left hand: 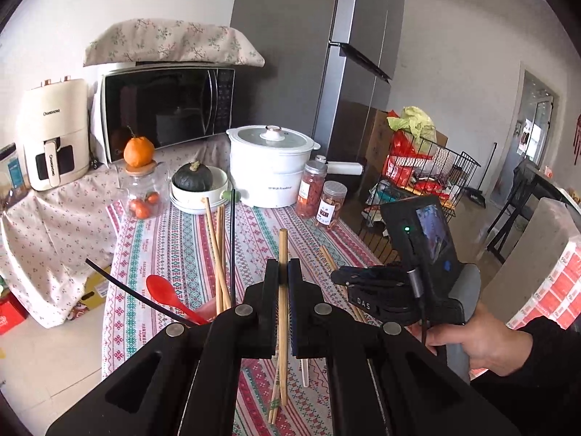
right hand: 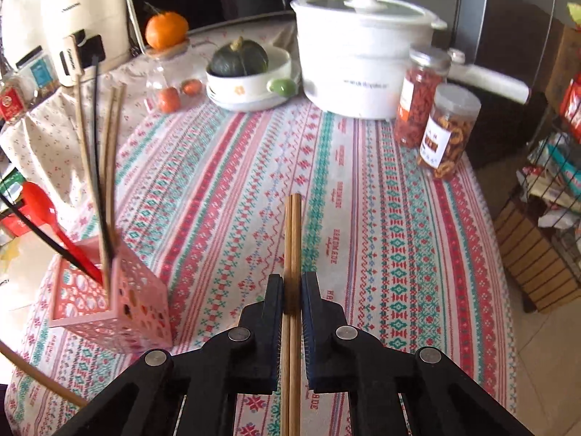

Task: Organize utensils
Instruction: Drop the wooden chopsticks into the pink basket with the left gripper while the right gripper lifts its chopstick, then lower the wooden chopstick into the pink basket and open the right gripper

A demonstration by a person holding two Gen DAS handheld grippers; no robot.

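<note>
Patterned tablecloth (right hand: 363,189) — pink basket (right hand: 120,312), white cooker (right hand: 359,72), 2 jars (right hand: 435,109), squash bowl (right hand: 250,91).

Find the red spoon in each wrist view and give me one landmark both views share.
Left wrist view: the red spoon sits left of centre, low, its bowl up, just left of the left claw.
Right wrist view: it is at the far left edge, leaning out of the pink basket.
Shared landmark: the white pot at the table's back.
</note>
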